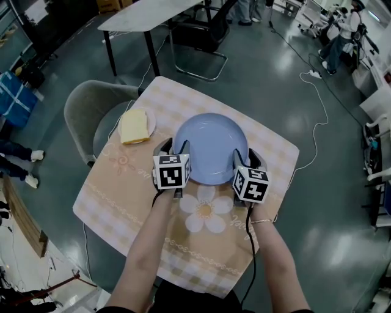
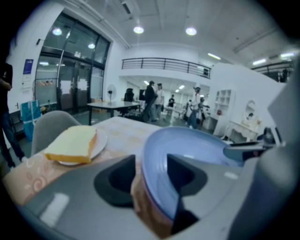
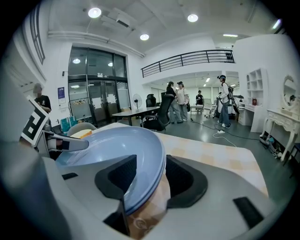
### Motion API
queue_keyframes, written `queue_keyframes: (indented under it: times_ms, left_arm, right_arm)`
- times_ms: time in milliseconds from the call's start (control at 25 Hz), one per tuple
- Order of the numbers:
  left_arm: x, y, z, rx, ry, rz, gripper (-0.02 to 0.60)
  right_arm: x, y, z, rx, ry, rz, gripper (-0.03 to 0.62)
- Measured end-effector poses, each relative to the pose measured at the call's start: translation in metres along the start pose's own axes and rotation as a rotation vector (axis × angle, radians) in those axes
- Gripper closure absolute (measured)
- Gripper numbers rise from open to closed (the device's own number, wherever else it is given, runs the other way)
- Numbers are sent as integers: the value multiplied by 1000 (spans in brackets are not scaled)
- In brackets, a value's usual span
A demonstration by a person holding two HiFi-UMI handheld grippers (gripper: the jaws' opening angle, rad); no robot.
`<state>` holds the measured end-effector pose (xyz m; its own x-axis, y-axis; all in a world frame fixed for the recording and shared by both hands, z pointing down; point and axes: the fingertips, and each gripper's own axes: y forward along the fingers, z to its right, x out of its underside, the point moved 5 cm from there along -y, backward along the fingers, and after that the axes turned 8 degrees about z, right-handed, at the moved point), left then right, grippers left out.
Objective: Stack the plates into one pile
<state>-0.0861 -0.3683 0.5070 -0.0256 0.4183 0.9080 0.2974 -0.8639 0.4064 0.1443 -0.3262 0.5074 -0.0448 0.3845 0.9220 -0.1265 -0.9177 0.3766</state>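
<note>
A pale blue plate (image 1: 211,147) lies flat on the checked tablecloth (image 1: 208,244), in the middle of the table. My left gripper (image 1: 173,147) straddles its left rim and my right gripper (image 1: 247,158) straddles its right rim. In the left gripper view the blue plate's rim (image 2: 154,187) runs between the jaws of the left gripper (image 2: 150,173), with cloth showing beside it. The right gripper view shows the same for the right gripper (image 3: 150,176): the plate edge (image 3: 140,187) stands free of the outer pad. Both grippers are open. A small white plate (image 1: 149,119) carrying a yellow slice (image 1: 133,127) sits at the table's left.
A grey chair (image 1: 91,110) stands against the table's left corner. A dark-legged table (image 1: 146,15) and an office chair (image 1: 198,36) are behind. A white cable (image 1: 314,122) trails over the floor at the right. People stand far off in the hall.
</note>
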Motion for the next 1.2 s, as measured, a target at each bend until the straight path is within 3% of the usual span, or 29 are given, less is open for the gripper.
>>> queue_keyframes:
  times_ms: [280,640,840,960,1200]
  left_arm:
    - [-9,-7,1,5,-1,29,373]
    - [-34,-34,6,15,13,111,430]
    - [-47,-53,10,4,41,164,457]
    - [-53,-66,12,-8,44,193,471]
    - [-63,-101,20,-21,44,251,485]
  right_arm:
    - [-7,-4,0,-3,12,54,418]
    - [-31,-23,1,3,-23,146,424]
    - [-46,-43,-2,-18,-33,202,462]
    - [-56,-56,-3,-39,-34,234,523]
    - [-72,-93,-4,-53,-29,303,542]
